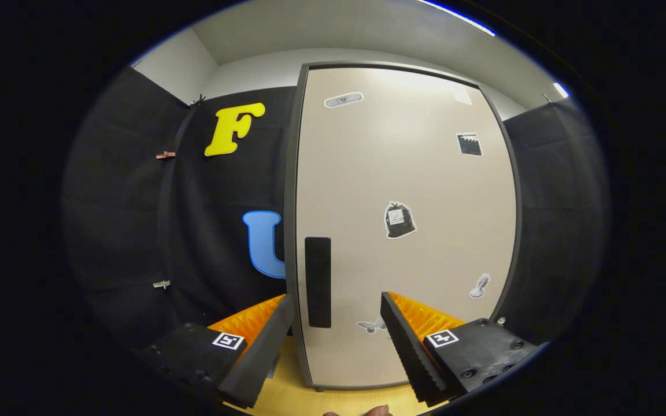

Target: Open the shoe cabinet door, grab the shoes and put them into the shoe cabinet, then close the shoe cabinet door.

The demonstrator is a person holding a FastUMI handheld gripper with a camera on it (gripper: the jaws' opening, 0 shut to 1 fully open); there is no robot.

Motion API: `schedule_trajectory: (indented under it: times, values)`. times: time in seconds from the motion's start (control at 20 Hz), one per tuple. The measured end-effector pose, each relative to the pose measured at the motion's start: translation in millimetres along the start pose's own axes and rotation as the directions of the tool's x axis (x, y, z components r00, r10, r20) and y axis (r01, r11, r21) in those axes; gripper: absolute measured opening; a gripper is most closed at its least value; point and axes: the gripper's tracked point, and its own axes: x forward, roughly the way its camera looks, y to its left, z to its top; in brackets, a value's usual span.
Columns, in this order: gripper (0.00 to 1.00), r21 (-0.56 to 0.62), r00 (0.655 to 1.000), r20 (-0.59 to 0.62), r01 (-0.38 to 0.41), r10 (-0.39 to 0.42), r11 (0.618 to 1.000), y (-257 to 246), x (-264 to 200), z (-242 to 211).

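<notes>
- Gripper view, nearest first: my gripper (337, 315) has its two fingers spread wide apart with nothing between them and nothing touching either one. It is released and empty. A sliver of a hand (374, 411) shows just below them, over the wooden floor (287, 398).
- Just beyond the fingers stands the shoe cabinet door (420, 190), fully closed and upright, with a few stickers on its face. Its dark vertical handle (318, 282) sits near the door's left edge, between my fingers but closer to the left one.
- I judge the step in hand to be opening the door, not yet begun. To do it well, I would shift slightly left so the handle centres in the gap, go straight in, close on it squarely, then pull along the door's arc, not straight back.
</notes>
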Motion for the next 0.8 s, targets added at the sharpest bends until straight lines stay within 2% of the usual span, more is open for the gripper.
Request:
schedule_trajectory:
  times: [0.15, 0.35, 0.4, 0.55, 0.65, 0.8]
  values:
    - [0.96, 0.009, 1.000, -0.019, 0.013, -0.013, 1.000, 7.8, 31.8, -13.6]
    - [0.70, 0.036, 1.000, -0.005, 0.024, -0.024, 0.999, 12.3, 62.7, -7.2]
    - [0.68, 0.032, 0.999, -0.009, 0.032, -0.032, 0.999, 11.4, 66.4, -5.6]
    - [0.50, 0.024, 1.000, -0.021, 0.019, -0.019, 1.000, 20.2, 69.5, -9.8]
    - [0.50, -0.002, 0.998, -0.051, 0.034, -0.034, 0.999, 16.9, 51.5, -13.8]
    - [0.27, 0.000, 0.998, -0.062, -0.004, 0.004, 1.000, 21.5, 68.1, -20.9]
